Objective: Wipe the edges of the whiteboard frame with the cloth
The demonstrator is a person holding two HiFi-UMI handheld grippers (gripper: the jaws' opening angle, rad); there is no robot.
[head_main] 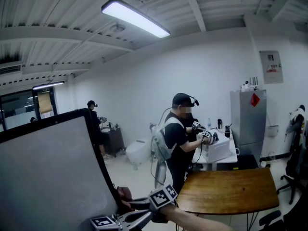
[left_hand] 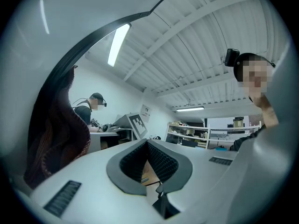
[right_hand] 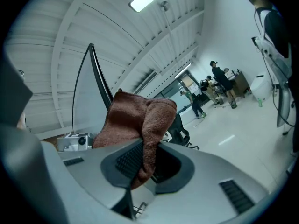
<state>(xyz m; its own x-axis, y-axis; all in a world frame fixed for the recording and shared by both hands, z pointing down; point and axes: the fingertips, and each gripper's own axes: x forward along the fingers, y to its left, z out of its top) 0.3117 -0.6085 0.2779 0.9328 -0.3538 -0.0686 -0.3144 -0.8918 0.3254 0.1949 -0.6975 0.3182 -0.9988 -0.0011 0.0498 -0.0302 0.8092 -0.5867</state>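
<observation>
The right gripper [right_hand: 145, 146] has its jaws closed narrowly on the cloth [right_hand: 135, 118]. A fold of the brown terry runs down between the ribbed pads, and the rest bunches up above the tips. In the head view the cloth sits low on the right-hand edge of the whiteboard [head_main: 53, 172], against the dark frame [head_main: 98, 150] that curves up along that side. In the right gripper view the same dark edge rises just behind the bunched cloth.

The left gripper [left_hand: 147, 143] has its jaws brought together at the tips, with nothing between the pads. Only a strip of wood colour shows through the gap lower down. In its own view it points upward beside the board, with the cloth hanging at the left against the frame's dark line. In the head view its marker cube lies at the bottom edge, just left of and below the right gripper's cube.

To the right of the grippers stands a wooden table [head_main: 226, 191]. Further back, a person in a dark shirt [head_main: 180, 138] works with another pair of grippers at a white bench. A tall grey cabinet [head_main: 248, 117] stands against the far wall. A long ceiling light [head_main: 134, 17] glows overhead.
</observation>
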